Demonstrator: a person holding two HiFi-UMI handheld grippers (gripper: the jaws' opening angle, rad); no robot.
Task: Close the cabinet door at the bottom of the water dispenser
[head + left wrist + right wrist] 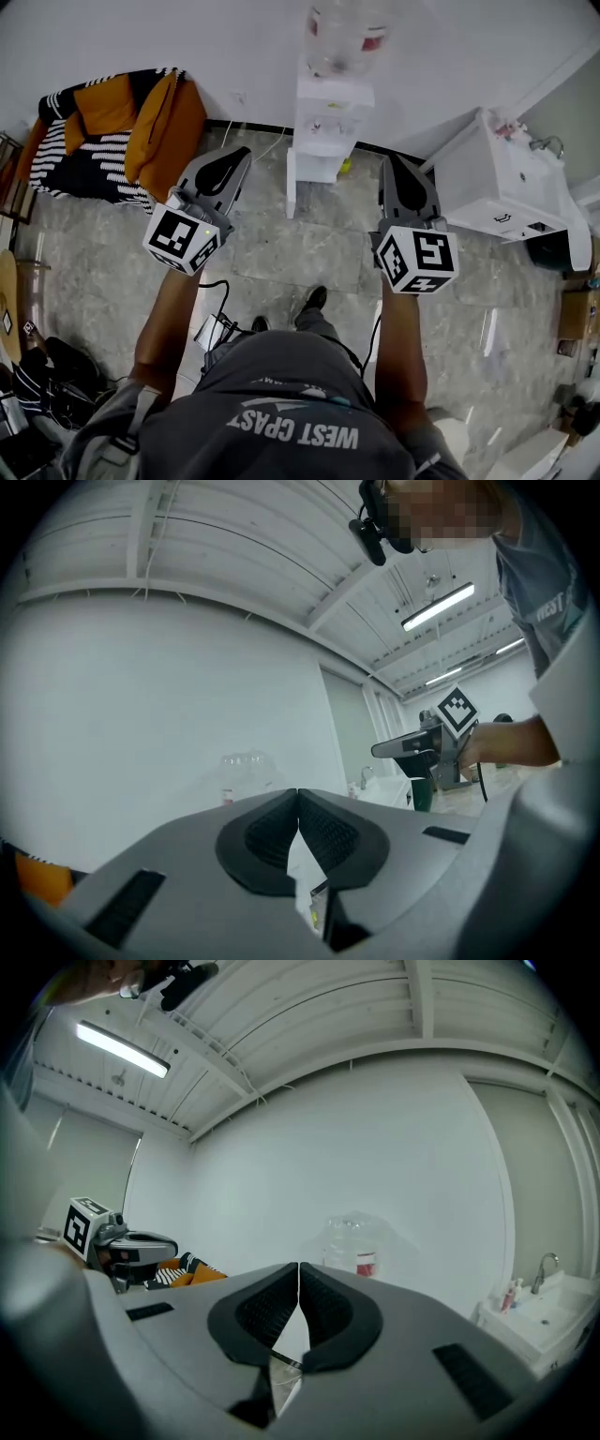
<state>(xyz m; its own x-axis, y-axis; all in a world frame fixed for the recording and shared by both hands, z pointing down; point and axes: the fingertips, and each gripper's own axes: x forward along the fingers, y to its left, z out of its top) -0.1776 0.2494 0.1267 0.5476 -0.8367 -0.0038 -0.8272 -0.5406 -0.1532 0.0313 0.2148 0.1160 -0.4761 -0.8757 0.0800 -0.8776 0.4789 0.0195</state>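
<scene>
Nearest in, both arms are held out on the person's side of the tall white plastic water dispenser (333,112), well short of it across the grey marble-tiled floor (281,253). The left gripper (236,157) points to the dispenser's left, the right gripper (394,167) to its right. Neither is touching anything.

Look at the left gripper's own view: the black ribbed pads are pressed tip to tip with nothing pinched between them. It's the same on the right gripper, fingers together and empty. So this looks like a push, not a grab.

Now the target. The narrow white cabinet door (292,183) at the foot of the dispenser stands swung out toward the person from the cabinet's left side, edge-on from above. It's plainly open, and something small and yellow-green shows at the base on the far side of it. Of the two, the left gripper's tip is the closer to that door, but it's still apart from it.

Above the cabinet sits the dispenser's tap section, and on top of that the clear upturned water bottle with a red label (342,37), against the white wall.

My read is that nothing of the job is done yet. There's been no contact and the door hasn't been swung. What remains is to reach the door's outer face and press it round until it sits flush.
</scene>
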